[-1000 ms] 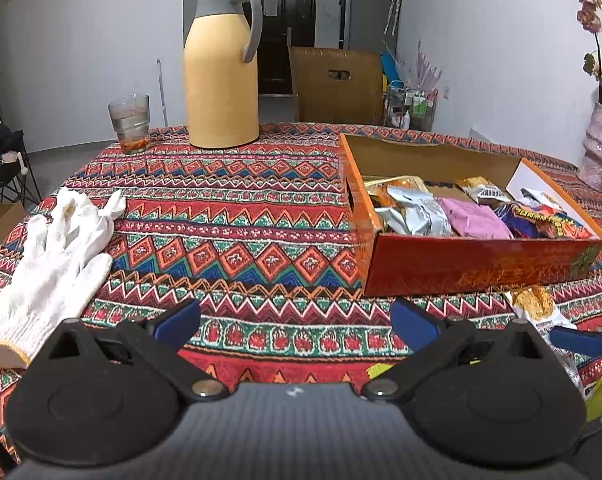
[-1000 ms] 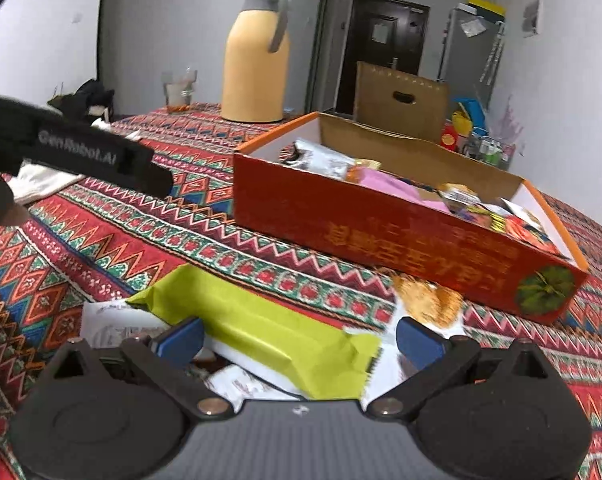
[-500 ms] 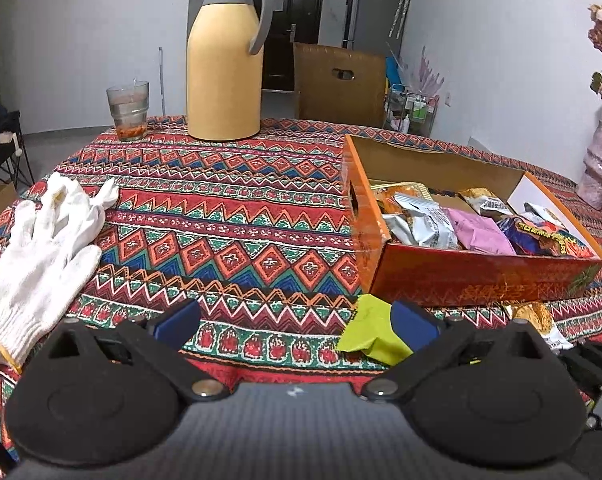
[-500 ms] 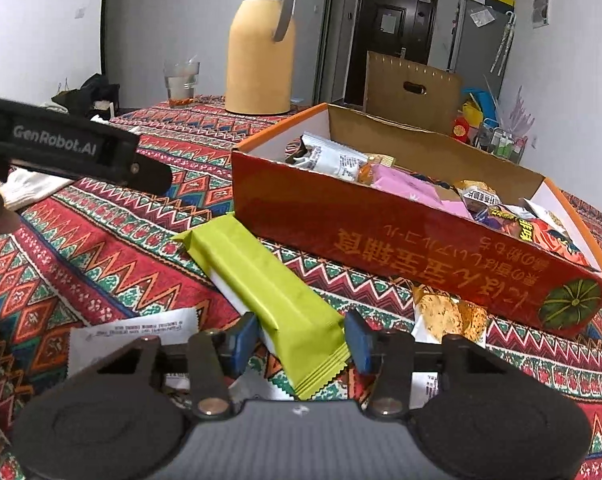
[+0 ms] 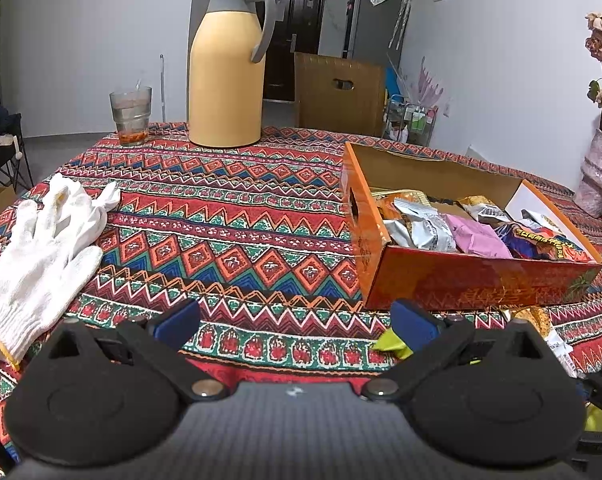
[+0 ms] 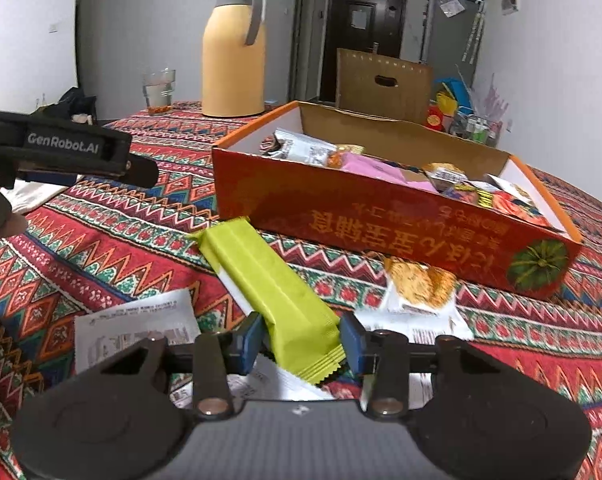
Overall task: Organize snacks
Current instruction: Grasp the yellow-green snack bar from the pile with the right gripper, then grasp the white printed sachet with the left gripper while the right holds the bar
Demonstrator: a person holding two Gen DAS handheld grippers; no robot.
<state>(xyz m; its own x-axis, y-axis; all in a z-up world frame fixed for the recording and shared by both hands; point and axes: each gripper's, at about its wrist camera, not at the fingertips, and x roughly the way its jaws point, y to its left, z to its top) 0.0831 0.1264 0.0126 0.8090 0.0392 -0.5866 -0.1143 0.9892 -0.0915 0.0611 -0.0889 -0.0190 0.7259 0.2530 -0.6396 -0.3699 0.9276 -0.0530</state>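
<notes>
Closing right gripper (image 6: 301, 338) on lime-green crinkly foil snack bar (image 6: 269, 284), pads at its near end, bar slanting ahead toward long orange cardboard box (image 6: 381, 216). Light, soft, slippery wrapper; hold mid-body, not crimped seal. Left gripper (image 5: 297, 320) wide, empty.

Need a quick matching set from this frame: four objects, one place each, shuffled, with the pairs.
1 green snack bar
2 pink packet
3 white glove
4 drinking glass

a beside the yellow jug
b between the right tongs, jaws closing
c inside the orange box
d flat on the cloth, left of the left tongs

1-b, 2-c, 3-d, 4-a
</notes>
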